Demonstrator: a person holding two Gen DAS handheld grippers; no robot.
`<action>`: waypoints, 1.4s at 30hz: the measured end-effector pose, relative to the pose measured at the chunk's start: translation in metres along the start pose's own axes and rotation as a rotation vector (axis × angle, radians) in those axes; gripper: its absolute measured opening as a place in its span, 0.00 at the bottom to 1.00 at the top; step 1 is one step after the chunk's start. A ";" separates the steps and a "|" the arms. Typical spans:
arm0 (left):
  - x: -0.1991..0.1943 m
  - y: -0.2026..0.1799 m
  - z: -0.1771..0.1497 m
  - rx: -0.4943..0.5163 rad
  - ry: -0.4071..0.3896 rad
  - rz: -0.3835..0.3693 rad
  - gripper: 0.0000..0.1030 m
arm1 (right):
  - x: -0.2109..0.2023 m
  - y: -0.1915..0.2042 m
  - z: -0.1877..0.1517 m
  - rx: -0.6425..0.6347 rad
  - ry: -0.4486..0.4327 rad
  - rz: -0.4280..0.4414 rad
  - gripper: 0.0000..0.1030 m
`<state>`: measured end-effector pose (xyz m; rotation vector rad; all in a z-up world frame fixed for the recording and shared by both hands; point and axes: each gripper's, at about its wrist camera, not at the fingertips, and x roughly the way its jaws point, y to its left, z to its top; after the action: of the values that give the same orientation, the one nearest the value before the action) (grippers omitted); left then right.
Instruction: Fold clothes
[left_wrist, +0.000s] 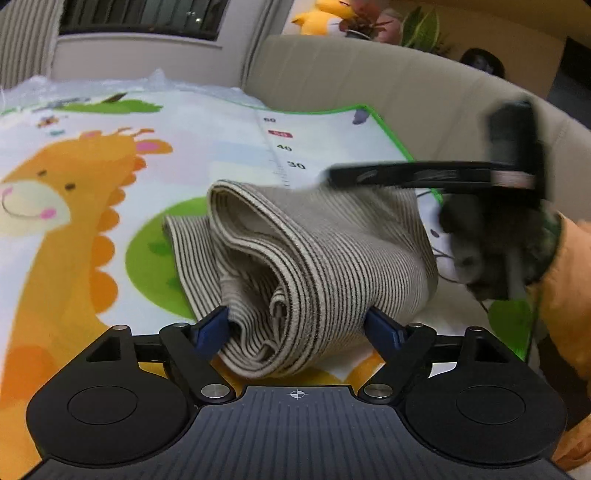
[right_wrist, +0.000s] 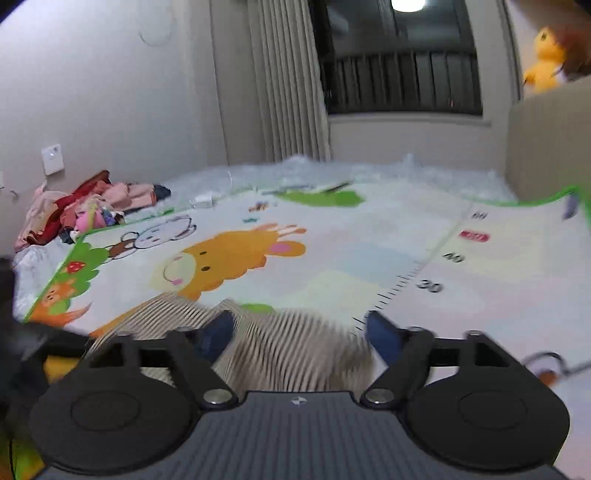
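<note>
A beige garment with thin dark stripes lies bunched and partly folded on a cartoon play mat. My left gripper is open, its blue pads on either side of the near fold. My right gripper is open too, just above the same striped cloth, which is blurred. The right gripper's black body shows in the left wrist view, over the far right side of the garment, held by a gloved hand in an orange sleeve.
A beige padded wall curves around the mat's right and far side. A pile of pink and red clothes lies at the far left. Crinkled clear plastic lies beyond the mat. A yellow plush toy sits on the ledge.
</note>
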<state>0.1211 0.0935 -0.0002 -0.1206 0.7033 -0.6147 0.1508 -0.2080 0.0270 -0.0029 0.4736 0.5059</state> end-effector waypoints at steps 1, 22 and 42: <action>-0.001 0.001 0.000 -0.005 -0.005 -0.001 0.75 | -0.008 -0.001 -0.012 -0.006 0.016 -0.003 0.84; 0.028 0.028 0.069 -0.070 -0.066 0.109 0.50 | 0.090 -0.049 -0.014 0.196 0.110 -0.074 0.42; 0.043 0.078 0.048 -0.338 -0.072 0.086 0.70 | 0.106 -0.019 -0.053 1.037 0.013 0.066 0.88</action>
<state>0.2151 0.1283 -0.0115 -0.4216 0.7340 -0.4029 0.2180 -0.1812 -0.0685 1.0065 0.7058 0.2782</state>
